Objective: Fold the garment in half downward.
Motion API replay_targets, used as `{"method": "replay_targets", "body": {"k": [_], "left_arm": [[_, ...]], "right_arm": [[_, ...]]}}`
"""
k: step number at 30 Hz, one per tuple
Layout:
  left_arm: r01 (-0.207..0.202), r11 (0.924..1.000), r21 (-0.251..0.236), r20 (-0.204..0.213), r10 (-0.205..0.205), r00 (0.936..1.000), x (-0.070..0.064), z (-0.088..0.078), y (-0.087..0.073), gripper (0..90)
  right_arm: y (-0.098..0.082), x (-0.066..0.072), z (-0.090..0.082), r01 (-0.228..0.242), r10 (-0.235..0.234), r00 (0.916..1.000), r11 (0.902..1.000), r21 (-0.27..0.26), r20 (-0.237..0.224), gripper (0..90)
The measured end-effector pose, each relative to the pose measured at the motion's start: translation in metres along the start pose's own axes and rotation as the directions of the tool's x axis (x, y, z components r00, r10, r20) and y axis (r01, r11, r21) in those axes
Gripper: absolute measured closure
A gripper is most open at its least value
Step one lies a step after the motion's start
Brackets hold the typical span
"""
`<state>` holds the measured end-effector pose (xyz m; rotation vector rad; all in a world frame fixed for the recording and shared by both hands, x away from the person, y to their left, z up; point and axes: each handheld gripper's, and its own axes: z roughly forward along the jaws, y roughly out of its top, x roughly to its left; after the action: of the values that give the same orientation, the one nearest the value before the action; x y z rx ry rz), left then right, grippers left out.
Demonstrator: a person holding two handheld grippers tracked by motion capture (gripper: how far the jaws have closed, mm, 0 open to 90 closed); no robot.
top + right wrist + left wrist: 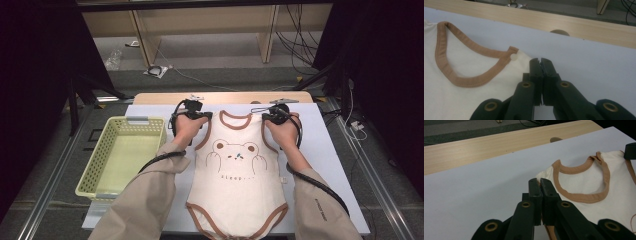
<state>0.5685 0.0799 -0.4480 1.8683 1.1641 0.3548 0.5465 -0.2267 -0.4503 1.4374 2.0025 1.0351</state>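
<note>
Your left gripper [540, 183] and right gripper [540, 63] are each clenched on a far shoulder corner of the baby bodysuit [237, 175]. It looks light, soft and floppy, so keep pinching both shoulders and expect the near end to sag and drag.

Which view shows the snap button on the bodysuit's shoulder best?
The right gripper view: the white snap button sits close and sharp at the end of the brown neck trim, beside the shut fingers. The left gripper view shows that shoulder far off, button unclear. In the high view it is too small to tell.
</note>
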Motion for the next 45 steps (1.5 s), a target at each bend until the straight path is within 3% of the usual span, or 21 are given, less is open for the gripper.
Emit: {"method": "replay_targets", "body": {"k": [13,45], "left_arm": [[0.017,0.9994,-0.031,0.012,-0.017,0.9998,0.004,-0.012,0.009,87.7],[-0.013,0.9955,-0.094,0.021,0.015,0.9997,0.002,-0.028,0.028,87.8]], "right_arm": [[0.014,0.006,-0.009,0.019,-0.019,0.9998,0.9990,-0.041,0.001,89.2],[0.033,0.009,-0.024,0.057,-0.054,0.9982,0.9917,-0.115,0.027,89.2]]}}
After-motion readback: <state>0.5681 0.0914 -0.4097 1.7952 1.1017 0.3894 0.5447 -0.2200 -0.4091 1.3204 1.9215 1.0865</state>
